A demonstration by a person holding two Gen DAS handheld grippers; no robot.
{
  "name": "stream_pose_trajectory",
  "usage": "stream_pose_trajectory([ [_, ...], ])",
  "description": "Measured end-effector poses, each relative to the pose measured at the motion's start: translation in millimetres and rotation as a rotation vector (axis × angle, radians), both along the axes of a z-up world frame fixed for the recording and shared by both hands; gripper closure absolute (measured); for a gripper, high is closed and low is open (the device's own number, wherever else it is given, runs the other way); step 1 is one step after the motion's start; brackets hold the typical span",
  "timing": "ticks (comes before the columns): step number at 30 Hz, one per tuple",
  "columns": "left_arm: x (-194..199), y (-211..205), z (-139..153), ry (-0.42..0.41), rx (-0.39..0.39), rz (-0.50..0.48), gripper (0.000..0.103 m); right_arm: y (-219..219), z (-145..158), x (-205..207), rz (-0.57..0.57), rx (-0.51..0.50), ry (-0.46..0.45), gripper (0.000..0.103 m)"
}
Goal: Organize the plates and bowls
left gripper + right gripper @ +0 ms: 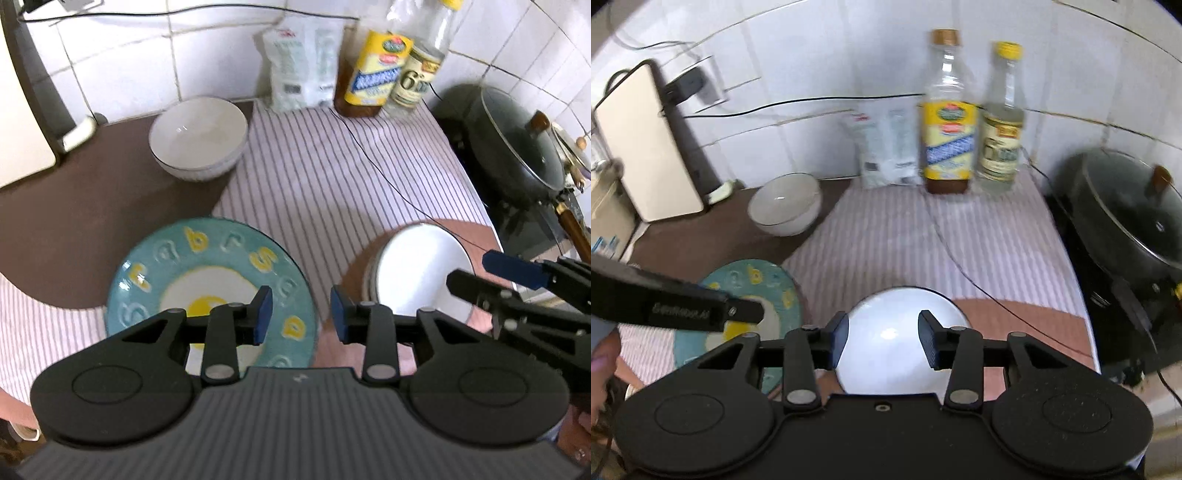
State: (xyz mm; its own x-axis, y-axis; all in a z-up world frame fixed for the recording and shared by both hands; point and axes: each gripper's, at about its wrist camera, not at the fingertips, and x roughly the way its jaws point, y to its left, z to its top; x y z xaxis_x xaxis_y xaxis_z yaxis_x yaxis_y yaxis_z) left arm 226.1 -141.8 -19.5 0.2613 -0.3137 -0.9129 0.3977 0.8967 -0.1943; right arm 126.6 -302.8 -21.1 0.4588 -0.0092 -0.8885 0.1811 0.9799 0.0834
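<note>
White wall tiles back a counter spread with a striped cloth [306,177] and a brown mat [92,192]. Beneath the left gripper [301,317], whose jaws stand apart with nothing between them, the blue plate [207,280] lies under the left jaw, on the cloth and the mat's edge. The right gripper [882,338] hangs over the white dish [897,339], jaws apart and clear of it; this dish sits on a pinkish mat [1015,325]. Well ahead of both jaws, a white bowl [198,138] rests on the brown mat. Beyond it, by the wall, stand two bottles [947,122] and a bag [886,147]. Right of the jaws is a dark lidded pan [517,140].
</note>
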Motion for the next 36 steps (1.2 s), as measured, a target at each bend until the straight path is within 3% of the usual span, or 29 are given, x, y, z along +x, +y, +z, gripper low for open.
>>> stream_pose_trajectory([
  [3, 13, 9, 2, -0.008, 0.009, 0.02, 0.069, 11, -1, 12, 0.042, -0.006, -0.01, 0.044],
  [9, 42, 31, 0, -0.055, -0.007, 0.079, 0.063, 28, -9, 43, 0.121, 0.029, -0.071, 0.041],
  [18, 89, 60, -15, -0.114, 0.042, 0.121, 0.062, 57, -25, 98, 0.158, 0.084, -0.117, 0.039],
  [28, 143, 81, -50, -0.151, 0.044, 0.176, 0.058, 54, -80, 158, -0.007, 0.184, -0.092, 0.039],
  [32, 166, 88, -69, -0.122, -0.01, 0.219, 0.054, 44, -112, 178, -0.104, 0.218, -0.052, 0.04],
  [36, 184, 86, -87, -0.108, 0.006, 0.243, 0.054, 35, -139, 192, -0.203, 0.279, -0.012, 0.042],
])
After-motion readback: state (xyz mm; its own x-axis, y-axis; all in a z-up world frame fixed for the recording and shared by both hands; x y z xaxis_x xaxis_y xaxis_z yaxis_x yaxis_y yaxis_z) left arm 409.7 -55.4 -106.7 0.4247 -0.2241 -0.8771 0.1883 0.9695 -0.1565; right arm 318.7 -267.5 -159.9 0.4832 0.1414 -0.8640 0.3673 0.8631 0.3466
